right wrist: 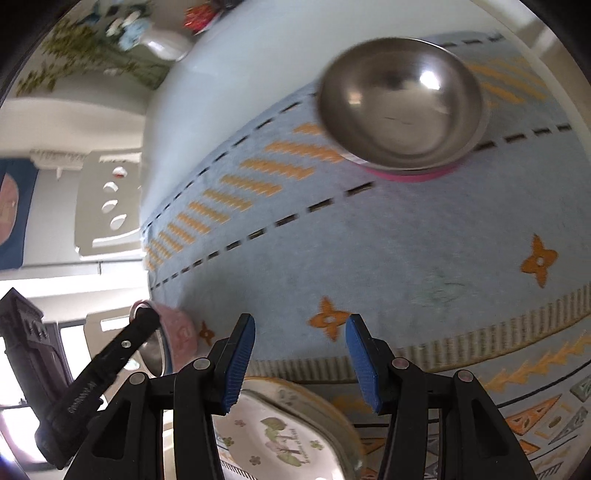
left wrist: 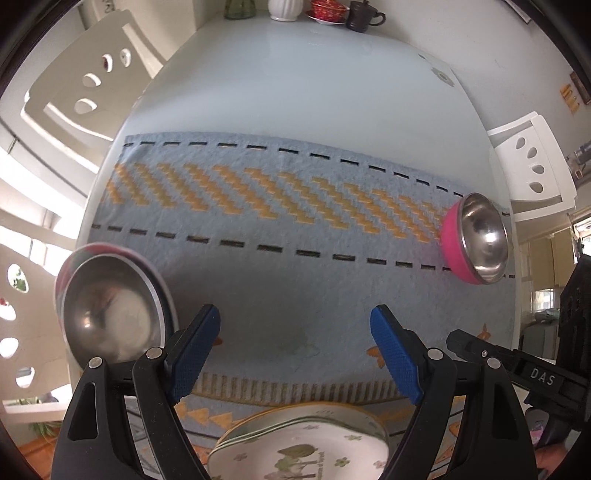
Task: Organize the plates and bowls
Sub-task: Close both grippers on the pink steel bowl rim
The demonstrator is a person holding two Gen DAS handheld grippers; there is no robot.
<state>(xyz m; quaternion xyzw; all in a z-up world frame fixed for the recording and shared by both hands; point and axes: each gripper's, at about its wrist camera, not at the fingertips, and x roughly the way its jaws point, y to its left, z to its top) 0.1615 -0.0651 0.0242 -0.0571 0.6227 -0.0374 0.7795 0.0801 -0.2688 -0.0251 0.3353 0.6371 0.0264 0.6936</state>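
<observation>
A stack of floral plates [left wrist: 306, 446] lies on the blue mat at the near edge, just below my open, empty left gripper [left wrist: 295, 347]. A steel bowl with a pale pink outside [left wrist: 110, 314] sits left of that gripper. A steel bowl with a bright pink outside [left wrist: 476, 240] sits at the mat's right end. In the right wrist view my right gripper [right wrist: 300, 354] is open and empty above the same plates [right wrist: 288, 432]. The bright pink bowl [right wrist: 402, 103] is far ahead of it. The pale pink bowl [right wrist: 173, 339] is at the left, partly hidden by the left gripper's body.
The blue patterned mat [left wrist: 280, 221] covers the white table [left wrist: 295, 81]. A white vase [left wrist: 282, 9], a red cup on a saucer [left wrist: 327, 11] and a dark mug [left wrist: 364, 16] stand at the far edge. White chairs [left wrist: 532, 166] flank the table.
</observation>
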